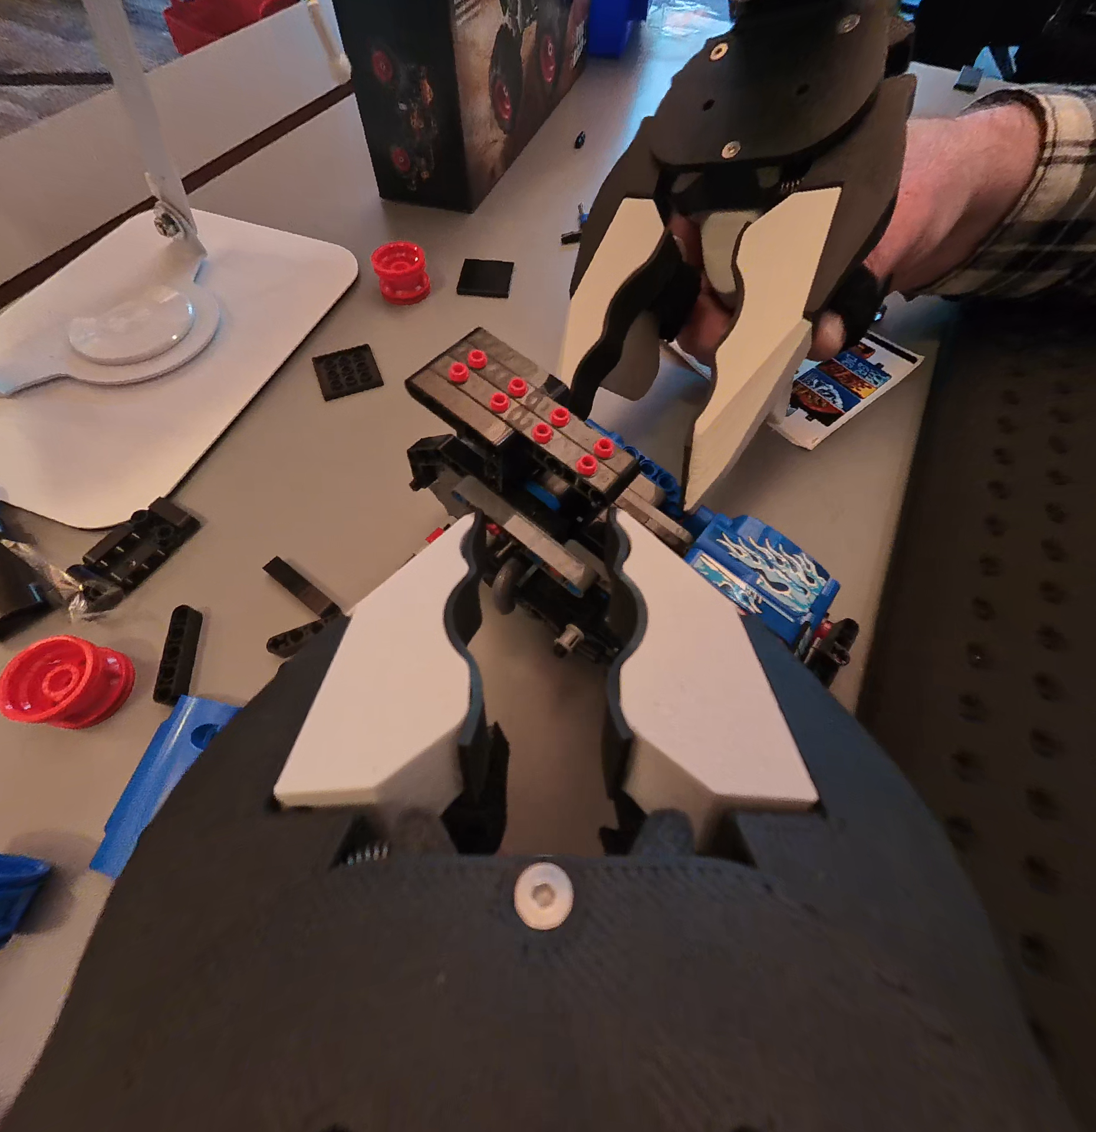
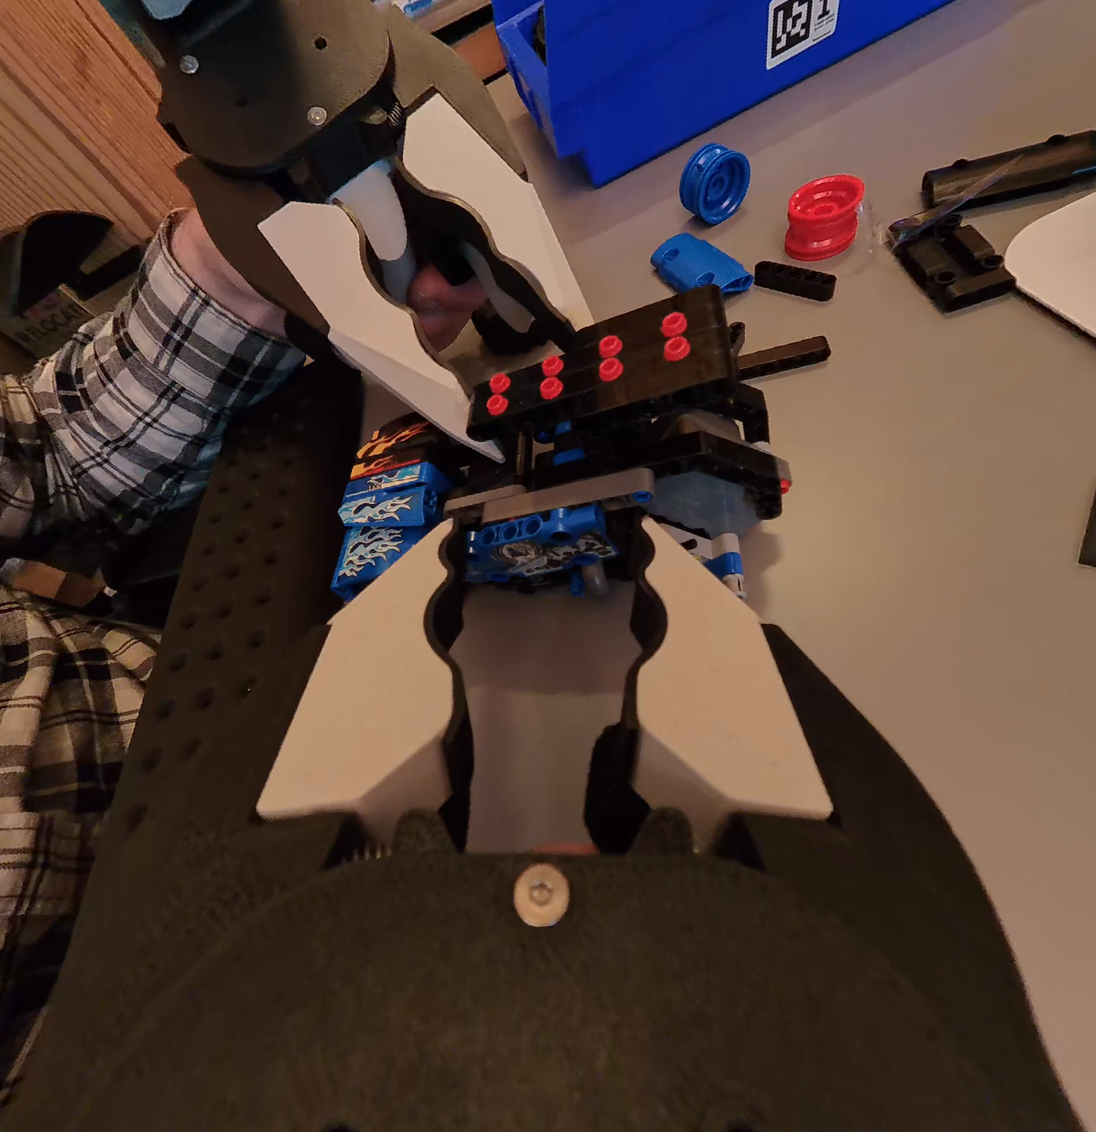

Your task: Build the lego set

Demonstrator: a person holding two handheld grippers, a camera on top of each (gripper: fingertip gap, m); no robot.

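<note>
The lego model (image 1: pixel 533 441) is a black, grey and blue frame topped by a black beam block with several red pins. It sits near the table's edge, with blue flame-sticker panels (image 1: pixel 759 569) on its side. My left gripper (image 1: pixel 545 527) is shut on the model's grey and black lower frame. My right gripper (image 1: pixel 631 450) comes from the far right, its fingers straddling the model's other end. In the right wrist view my right gripper (image 2: pixel 545 527) is shut on the blue part of the model (image 2: pixel 600 373), and the left gripper (image 2: pixel 533 398) meets it from the upper left.
Two red wheel hubs (image 1: pixel 400 272) (image 1: pixel 64 680), small black plates (image 1: pixel 347 371), loose black beams, a white stand base (image 1: pixel 165 343), the set's box (image 1: pixel 465 92) and a sticker sheet (image 1: pixel 851 386) lie around. A blue bin (image 2: pixel 686 73), a blue hub (image 2: pixel 715 182) and a blue panel (image 2: pixel 701 263) lie beyond. A dark perforated mat (image 1: pixel 992 551) borders the table. My two grippers' fingertips are within a few centimetres of each other.
</note>
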